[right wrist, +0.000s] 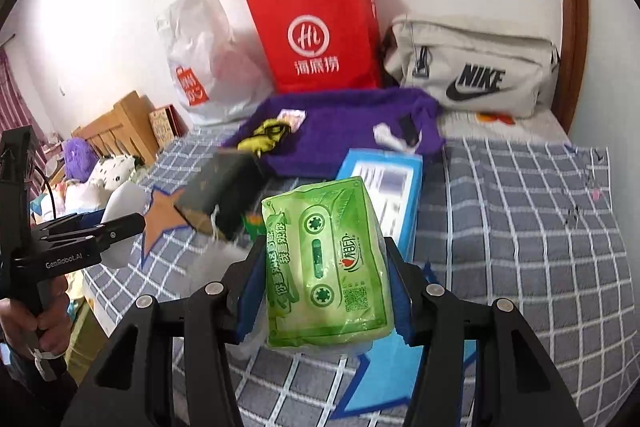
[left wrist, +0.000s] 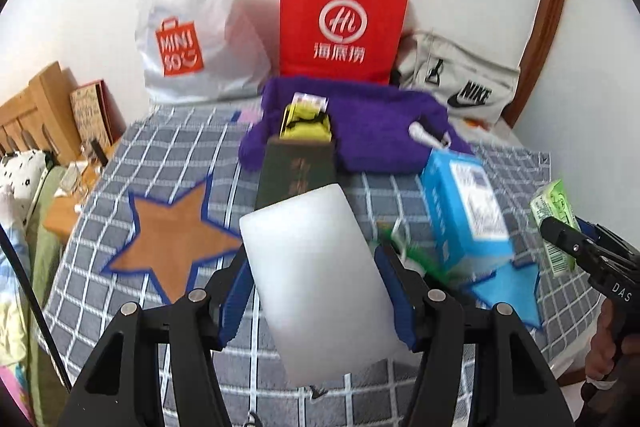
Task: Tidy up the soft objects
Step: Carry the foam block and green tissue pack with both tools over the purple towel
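White walls back a bed spread with a grey checked cover that carries an orange star and a blue star. Against the wall stand a white plastic shopping bag, a red paper bag with white handles, and a pale grey Nike pouch lying on its side. Just before them a purple fuzzy cloth is spread on the cover, with a yellow and black item on it and a small white thing near its right edge. A dark green box sits at the front edge of the purple cloth, and a blue carton lies to its right, near the blue star. My left tool is clamped on a white foam-like block, its blue pads pressed to both long sides, and holds it raised above the cover between the two stars. My right tool grips a green tissue pack printed with a cassette design, its pads squeezing the soft wrapper on either side, lifted in front of the blue carton. Each tool shows at the edge of the other's view, with my hand around the left handle. At the far left a wooden headboard and some plush toys lie beyond the bed.
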The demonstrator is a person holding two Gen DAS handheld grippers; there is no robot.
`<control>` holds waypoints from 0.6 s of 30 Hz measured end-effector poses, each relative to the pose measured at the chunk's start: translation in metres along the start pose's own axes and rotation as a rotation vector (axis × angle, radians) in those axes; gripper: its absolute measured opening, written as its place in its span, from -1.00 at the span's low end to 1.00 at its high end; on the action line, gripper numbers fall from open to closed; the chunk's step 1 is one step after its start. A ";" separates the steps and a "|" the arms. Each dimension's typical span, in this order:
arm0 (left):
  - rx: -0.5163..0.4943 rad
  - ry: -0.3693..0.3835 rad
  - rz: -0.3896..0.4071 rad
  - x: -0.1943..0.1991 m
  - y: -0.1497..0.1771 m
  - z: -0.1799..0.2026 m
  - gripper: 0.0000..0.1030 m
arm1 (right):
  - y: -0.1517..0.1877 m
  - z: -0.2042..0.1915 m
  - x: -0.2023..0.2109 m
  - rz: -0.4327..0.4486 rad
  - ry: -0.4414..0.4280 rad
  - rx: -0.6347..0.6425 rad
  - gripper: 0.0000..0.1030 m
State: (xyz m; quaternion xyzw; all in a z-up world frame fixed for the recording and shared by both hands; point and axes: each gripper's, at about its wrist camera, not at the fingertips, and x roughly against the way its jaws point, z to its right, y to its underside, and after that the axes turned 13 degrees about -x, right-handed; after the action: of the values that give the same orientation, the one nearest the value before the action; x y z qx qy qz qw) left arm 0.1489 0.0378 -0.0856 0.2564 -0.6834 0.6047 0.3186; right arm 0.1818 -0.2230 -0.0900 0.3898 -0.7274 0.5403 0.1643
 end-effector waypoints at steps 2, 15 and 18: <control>-0.008 -0.001 0.020 0.002 -0.011 0.000 0.13 | -0.010 -0.001 0.000 0.014 -0.001 -0.002 0.04; 0.007 0.114 0.050 -0.031 -0.084 -0.012 0.13 | -0.083 0.001 -0.027 0.070 0.004 -0.013 0.04; 0.030 0.144 0.034 -0.044 -0.092 -0.019 0.13 | -0.100 0.001 -0.042 0.063 0.019 -0.018 0.04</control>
State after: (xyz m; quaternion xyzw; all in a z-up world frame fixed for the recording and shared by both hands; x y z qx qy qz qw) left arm 0.2485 0.0423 -0.0566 0.2050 -0.6540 0.6371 0.3527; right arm 0.2840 -0.2189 -0.0526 0.3601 -0.7425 0.5424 0.1576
